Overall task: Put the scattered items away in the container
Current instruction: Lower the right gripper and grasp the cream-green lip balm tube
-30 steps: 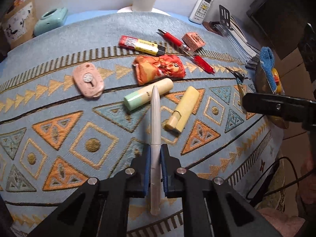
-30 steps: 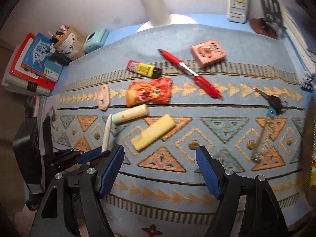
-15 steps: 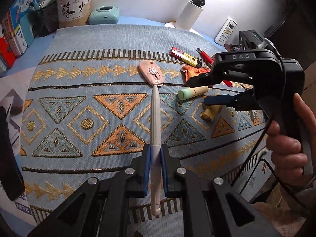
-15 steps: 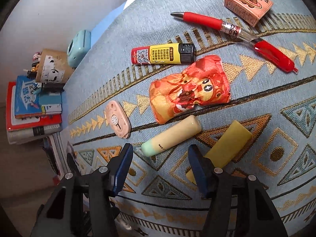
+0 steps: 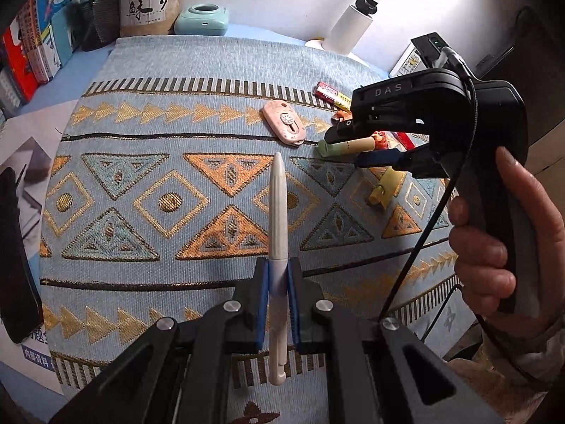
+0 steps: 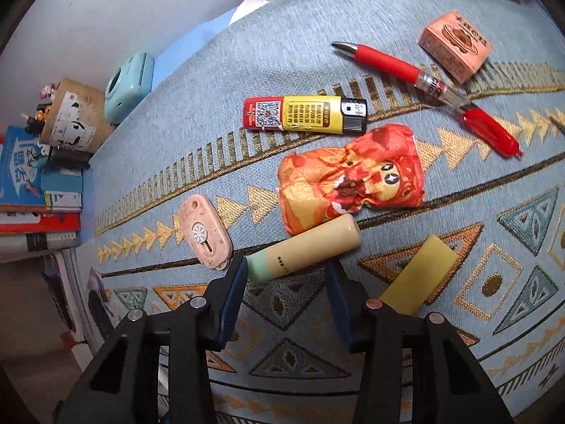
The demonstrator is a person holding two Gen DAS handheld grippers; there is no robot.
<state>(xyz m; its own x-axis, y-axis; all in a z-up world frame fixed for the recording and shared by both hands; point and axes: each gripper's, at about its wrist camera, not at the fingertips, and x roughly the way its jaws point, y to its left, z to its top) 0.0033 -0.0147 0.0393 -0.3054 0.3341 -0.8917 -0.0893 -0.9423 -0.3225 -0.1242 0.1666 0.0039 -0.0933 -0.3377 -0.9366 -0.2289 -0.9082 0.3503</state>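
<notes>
A: Right wrist view, left to right. Books stacked at far left edge, brown pen holder (image 6: 72, 120) and teal box (image 6: 129, 86) upper left. On the patterned cloth (image 6: 247, 63): pink cutter (image 6: 204, 235), lighter (image 6: 305, 113), orange pouch (image 6: 353, 180), red pen (image 6: 427, 86), pink carton (image 6: 455, 44) upper right, yellow block (image 6: 420, 275) lower right.

B: Right claw (image 6: 286, 281)?

A: Spread wide, holding nothing. Cream-and-green tube (image 6: 303, 249) has its green end between the fingertips; long axis runs lower left to upper right. Cutter just beside the left finger, pouch touching the tube's far side.

B: Left claw (image 5: 277, 272)?

A: Clenched on the white pen (image 5: 277, 233), held above the desk, tip pointing up-frame, clip end toward the camera. A hand (image 5: 494, 247) grips the other handle at right.
</notes>
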